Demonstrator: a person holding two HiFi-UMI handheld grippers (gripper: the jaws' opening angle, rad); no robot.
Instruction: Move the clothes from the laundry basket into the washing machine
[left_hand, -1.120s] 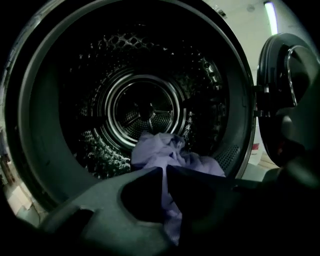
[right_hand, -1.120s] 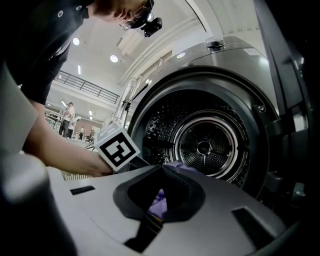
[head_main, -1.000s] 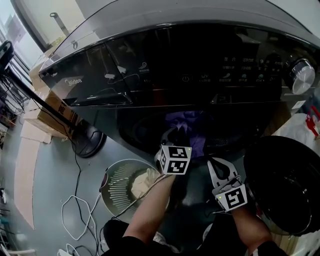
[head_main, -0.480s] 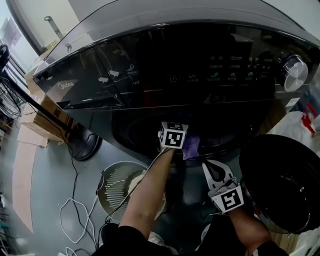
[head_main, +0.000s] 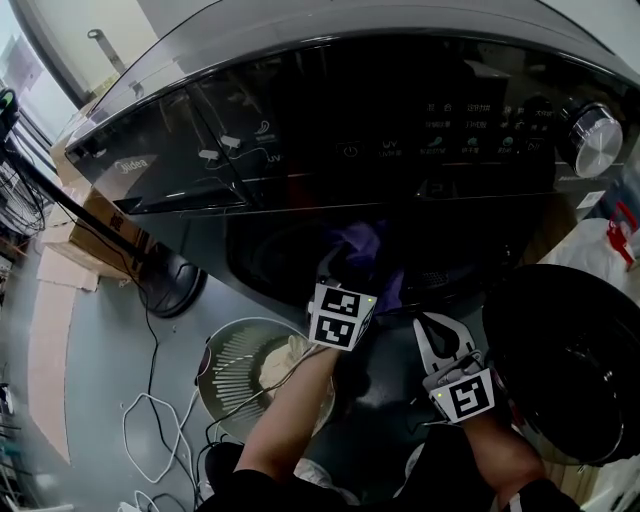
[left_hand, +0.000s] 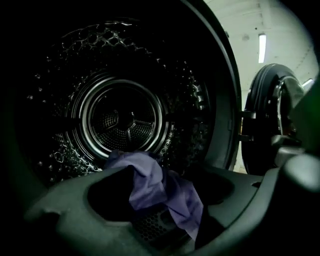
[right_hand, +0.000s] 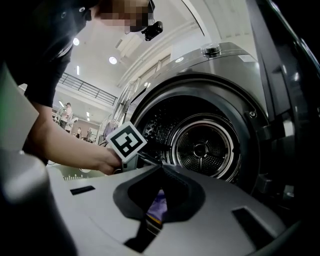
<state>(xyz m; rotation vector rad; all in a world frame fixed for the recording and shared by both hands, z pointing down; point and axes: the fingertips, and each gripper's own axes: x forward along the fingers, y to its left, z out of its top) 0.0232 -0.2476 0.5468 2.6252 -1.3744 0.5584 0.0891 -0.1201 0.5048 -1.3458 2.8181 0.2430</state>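
From above, your left gripper (head_main: 338, 270) sat at the washing machine's (head_main: 300, 120) mouth. Its own view showed jaws that had just been opening, with the purple garment (left_hand: 150, 182) draped loose between them at the drum's (left_hand: 125, 117) lip. Your right gripper (right_hand: 160, 167) view showed jaws together, holding nothing.

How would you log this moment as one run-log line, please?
left gripper: jaws just been opening, purple cloth loose between them at drum mouth | right gripper: shut, empty

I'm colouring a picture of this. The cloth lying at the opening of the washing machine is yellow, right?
Not yellow. The cloth lying at the opening of the washing machine is purple. The left gripper view shows it.
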